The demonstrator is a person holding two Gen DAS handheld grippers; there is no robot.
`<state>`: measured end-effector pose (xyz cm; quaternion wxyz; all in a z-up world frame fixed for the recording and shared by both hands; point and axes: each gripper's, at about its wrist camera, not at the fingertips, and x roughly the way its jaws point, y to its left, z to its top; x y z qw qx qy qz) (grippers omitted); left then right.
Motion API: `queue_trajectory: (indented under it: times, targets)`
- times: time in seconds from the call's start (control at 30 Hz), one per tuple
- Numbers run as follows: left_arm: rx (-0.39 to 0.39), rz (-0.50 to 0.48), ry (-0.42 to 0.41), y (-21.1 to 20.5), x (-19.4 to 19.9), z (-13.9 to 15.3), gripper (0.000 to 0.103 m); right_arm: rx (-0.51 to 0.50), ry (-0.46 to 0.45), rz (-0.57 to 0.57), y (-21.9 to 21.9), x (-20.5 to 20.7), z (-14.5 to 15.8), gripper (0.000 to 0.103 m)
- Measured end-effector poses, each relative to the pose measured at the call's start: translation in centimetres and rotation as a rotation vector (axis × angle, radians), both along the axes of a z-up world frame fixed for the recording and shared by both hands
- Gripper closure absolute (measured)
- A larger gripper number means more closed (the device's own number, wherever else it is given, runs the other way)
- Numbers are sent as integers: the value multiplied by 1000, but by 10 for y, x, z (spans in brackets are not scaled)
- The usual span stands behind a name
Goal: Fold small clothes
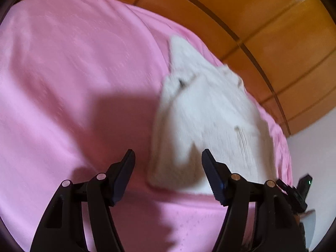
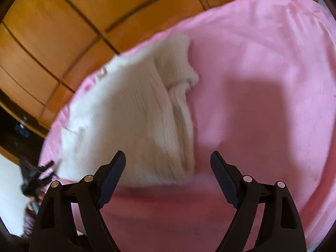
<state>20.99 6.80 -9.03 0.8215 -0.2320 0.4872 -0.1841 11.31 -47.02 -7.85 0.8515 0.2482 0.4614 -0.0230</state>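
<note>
On the pink bed [image 1: 73,73], I hold both grippers, left [image 1: 168,157] and right [image 2: 168,159], with jaws released above the white sweater [image 1: 210,109], ready to grab its near edge.

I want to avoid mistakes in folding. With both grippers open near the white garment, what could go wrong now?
1. The white knit garment lies close to the edge of the pink sheet; a pull could drag it off.
2. Both left gripper and right gripper are open and hold nothing; closing might pinch the sheet too.

No text or label can be read anywhere.
</note>
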Motion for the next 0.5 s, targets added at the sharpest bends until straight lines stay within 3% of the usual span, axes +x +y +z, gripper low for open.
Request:
queue_trajectory:
  times: [0.03, 0.1, 0.13, 0.17, 0.27, 0.5]
  targets:
    - [10, -13, -1, -5, -1, -2, 56, -35, 12, 14, 8, 5, -7, 39]
    - [83, -37, 0, -17, -2, -5, 76, -88, 7, 29, 15, 10, -9, 66]
    - [97, -44, -3, -20, -1, -6, 85, -89, 7, 39, 18, 13, -8, 73]
    - [91, -42, -6, -22, -2, -4, 89, -80, 8, 41, 19, 16, -6, 84]
    - [102, -20, -25, -21, -6, 5, 92, -97, -10, 50, 21, 13, 9, 90]
    - [26, -1, -27, -3, -39, 23, 93, -85, -72, 72, 18, -27, 49, 92]
